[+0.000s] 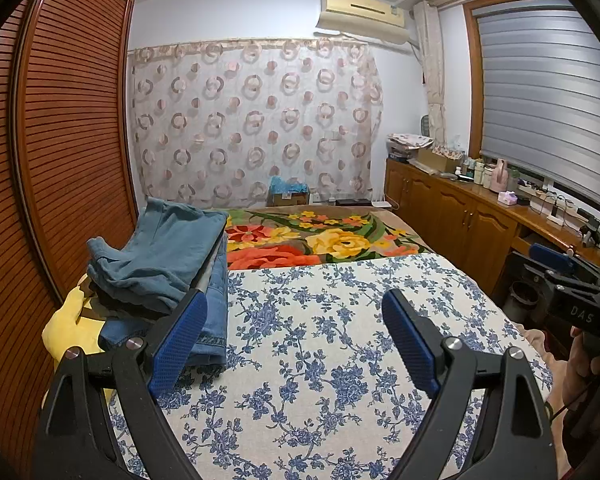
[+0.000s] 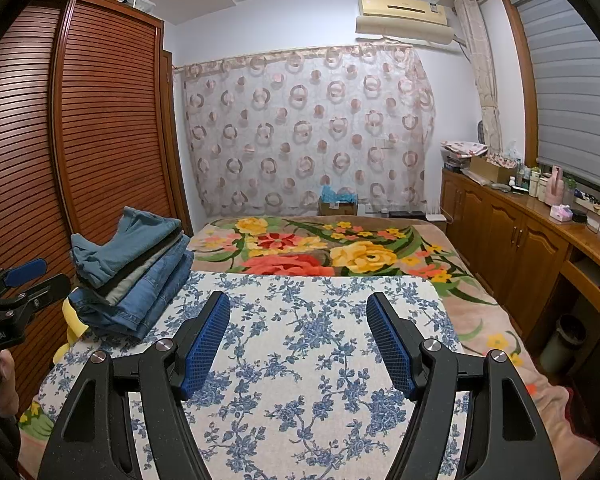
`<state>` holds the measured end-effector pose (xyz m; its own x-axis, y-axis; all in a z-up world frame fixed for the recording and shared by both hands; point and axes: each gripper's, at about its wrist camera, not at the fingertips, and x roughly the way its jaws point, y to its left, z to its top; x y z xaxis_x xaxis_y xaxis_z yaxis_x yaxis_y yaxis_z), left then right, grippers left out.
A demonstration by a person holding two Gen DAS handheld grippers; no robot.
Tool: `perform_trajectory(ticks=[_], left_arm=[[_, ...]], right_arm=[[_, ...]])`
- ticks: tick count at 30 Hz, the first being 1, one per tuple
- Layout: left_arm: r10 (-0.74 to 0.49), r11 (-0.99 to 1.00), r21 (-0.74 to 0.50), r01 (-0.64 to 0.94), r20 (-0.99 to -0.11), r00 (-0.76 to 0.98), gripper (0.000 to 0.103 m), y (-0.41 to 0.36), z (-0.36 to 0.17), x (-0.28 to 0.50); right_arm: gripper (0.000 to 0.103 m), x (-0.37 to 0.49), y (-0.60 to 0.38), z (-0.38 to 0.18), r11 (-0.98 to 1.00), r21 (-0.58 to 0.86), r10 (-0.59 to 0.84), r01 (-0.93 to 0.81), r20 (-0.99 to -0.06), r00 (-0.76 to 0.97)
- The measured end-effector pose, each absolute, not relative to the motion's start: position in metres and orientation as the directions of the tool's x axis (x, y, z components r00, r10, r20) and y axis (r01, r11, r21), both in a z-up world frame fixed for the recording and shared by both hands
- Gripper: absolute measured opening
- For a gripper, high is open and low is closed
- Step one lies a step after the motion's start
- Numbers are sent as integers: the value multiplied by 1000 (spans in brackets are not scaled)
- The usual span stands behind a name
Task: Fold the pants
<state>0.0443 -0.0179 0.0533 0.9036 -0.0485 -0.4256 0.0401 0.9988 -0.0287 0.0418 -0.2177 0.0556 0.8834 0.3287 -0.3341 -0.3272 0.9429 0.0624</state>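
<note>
A stack of folded pants (image 1: 168, 276), teal on top and blue denim below, lies at the left edge of the bed; it also shows in the right wrist view (image 2: 134, 268). My left gripper (image 1: 296, 312) is open and empty above the blue-flowered cloth (image 1: 332, 360), its left finger close to the stack. My right gripper (image 2: 298, 312) is open and empty over the same cloth (image 2: 300, 380). Each gripper shows at the edge of the other's view: the right one (image 1: 572, 276) and the left one (image 2: 24, 280).
A louvred wooden wardrobe (image 1: 60, 160) stands close on the left. A bright flowered blanket (image 1: 324, 240) covers the far bed. Wooden cabinets (image 2: 520, 248) with bottles run along the right under the window. A yellow item (image 1: 72, 328) lies under the stack. A bin (image 2: 560, 340) stands right.
</note>
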Motion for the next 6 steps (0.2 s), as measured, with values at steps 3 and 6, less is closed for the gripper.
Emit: perform_trajectory(ticks=[3, 6], left_arm=[[-47, 999, -28, 39, -426, 904, 89, -18, 53, 44], [-49, 999, -29, 41, -425, 904, 89, -18, 53, 44]], right_arm=[[73, 42, -218, 55, 943, 63, 329, -327, -334, 883], [73, 42, -218, 55, 943, 63, 329, -328, -333, 883]])
